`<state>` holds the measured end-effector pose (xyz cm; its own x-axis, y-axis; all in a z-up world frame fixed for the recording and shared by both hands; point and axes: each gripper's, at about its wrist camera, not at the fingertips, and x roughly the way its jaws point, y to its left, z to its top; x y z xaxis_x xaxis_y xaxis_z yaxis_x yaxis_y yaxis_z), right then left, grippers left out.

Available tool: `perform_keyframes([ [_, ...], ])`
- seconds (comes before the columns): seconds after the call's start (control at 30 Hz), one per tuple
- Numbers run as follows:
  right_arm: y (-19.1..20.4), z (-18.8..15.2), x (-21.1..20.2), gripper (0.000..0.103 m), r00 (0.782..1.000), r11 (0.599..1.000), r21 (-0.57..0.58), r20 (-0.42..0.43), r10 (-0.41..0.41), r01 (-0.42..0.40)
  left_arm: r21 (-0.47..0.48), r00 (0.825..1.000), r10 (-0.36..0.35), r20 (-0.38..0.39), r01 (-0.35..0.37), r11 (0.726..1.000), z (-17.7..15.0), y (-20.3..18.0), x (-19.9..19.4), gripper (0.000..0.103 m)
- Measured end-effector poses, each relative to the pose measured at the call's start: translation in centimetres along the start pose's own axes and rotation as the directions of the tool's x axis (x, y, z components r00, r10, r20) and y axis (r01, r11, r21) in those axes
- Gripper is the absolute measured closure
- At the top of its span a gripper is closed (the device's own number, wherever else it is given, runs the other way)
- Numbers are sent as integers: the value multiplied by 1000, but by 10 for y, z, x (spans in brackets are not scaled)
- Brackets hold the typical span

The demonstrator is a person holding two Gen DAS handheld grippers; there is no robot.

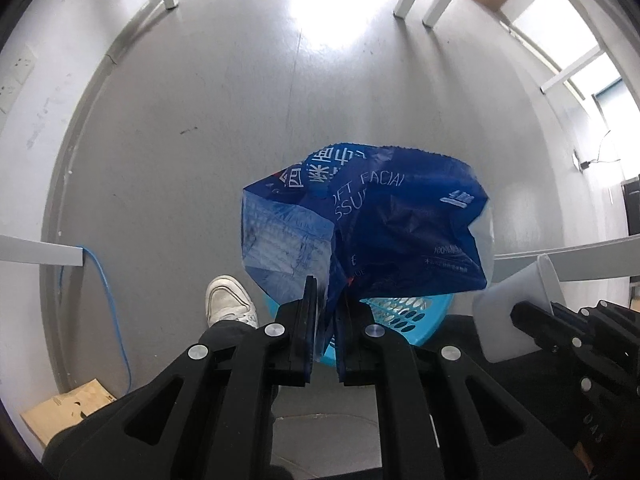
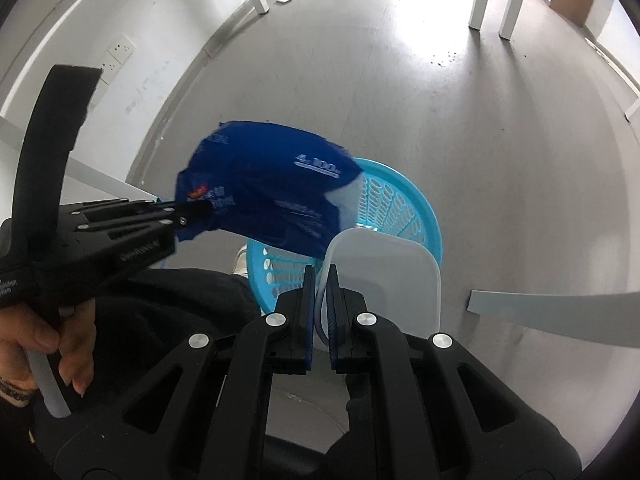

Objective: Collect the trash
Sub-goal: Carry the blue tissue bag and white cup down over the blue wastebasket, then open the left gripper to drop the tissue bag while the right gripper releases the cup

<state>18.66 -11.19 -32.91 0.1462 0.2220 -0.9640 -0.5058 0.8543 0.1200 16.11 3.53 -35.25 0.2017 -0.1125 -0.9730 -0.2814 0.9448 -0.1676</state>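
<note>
Left gripper (image 1: 327, 300), low centre of its own view, was clamped narrow on a pinched fold of the crumpled dark-blue plastic tissue-pack wrapper (image 1: 384, 216), which hung at mid-frame over the round light-blue perforated plastic basket (image 1: 404, 316) on the grey floor. A white shoe (image 1: 230, 300) stood just left of the basket. Right gripper (image 2: 320, 280), low centre of the right-wrist view, was closed on the rim of a translucent white rectangular plastic container (image 2: 388, 276), held above the basket's right half. Step judged: both items carried to the bin, drop not yet made. Next move would call for centring each item over the basket mouth, then opening the jaws; the limp wrapper could cling to the pads.
</note>
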Motion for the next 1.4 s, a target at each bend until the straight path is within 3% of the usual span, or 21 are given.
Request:
perform_keyframes([
  [0.1, -3, 6, 15, 98, 1000, 1000, 15, -22, 11, -11, -14, 1000, -14, -18, 14, 1000, 7, -1, 8, 96],
  [0.23, -14, 11, 33, 98, 995, 992, 94, -55, 87, -81, -40, 998, -34, -55, 32, 999, 14, 1, 20, 95],
  [0.53, -22, 15, 46, 98, 991, 986, 141, -79, 104, -92, -63, 990, -78, -115, 72, 995, 17, -2, 35, 94],
  [0.63, -29, 13, 45, 93, 991, 983, 158, -76, 112, -99, -59, 983, -143, -113, 137, 989, 16, -3, 35, 81],
  [0.7, -32, 17, 44, 79, 991, 980, 172, -70, 111, -97, -64, 984, -149, -96, 144, 988, 16, -1, 32, 67],
  [0.77, -35, 20, 43, 75, 992, 978, 183, -64, 109, -96, -85, 985, -152, -85, 145, 986, 17, 5, 29, 67],
  [1.03, -32, 16, 38, 72, 996, 985, 161, -46, 77, -69, -106, 989, -135, -60, 128, 986, 10, 5, 18, 67],
  [1.1, -32, 14, 33, 66, 998, 988, 151, -35, 48, -43, -123, 988, -140, -59, 132, 984, 6, 9, 14, 67],
  [1.2, -27, 12, 25, 65, 999, 988, 149, -14, 38, -36, -135, 990, -135, -35, 129, 982, 0, 15, 4, 67],
  [1.33, -10, 2, 15, 65, 1000, 996, 85, -3, -7, 7, -63, 999, -17, 39, 19, 998, -11, 10, -17, 67],
  [1.4, -3, -5, 7, 65, 1000, 998, 67, 10, -16, 15, -41, 996, 0, 89, 4, 999, -18, 10, -33, 66],
])
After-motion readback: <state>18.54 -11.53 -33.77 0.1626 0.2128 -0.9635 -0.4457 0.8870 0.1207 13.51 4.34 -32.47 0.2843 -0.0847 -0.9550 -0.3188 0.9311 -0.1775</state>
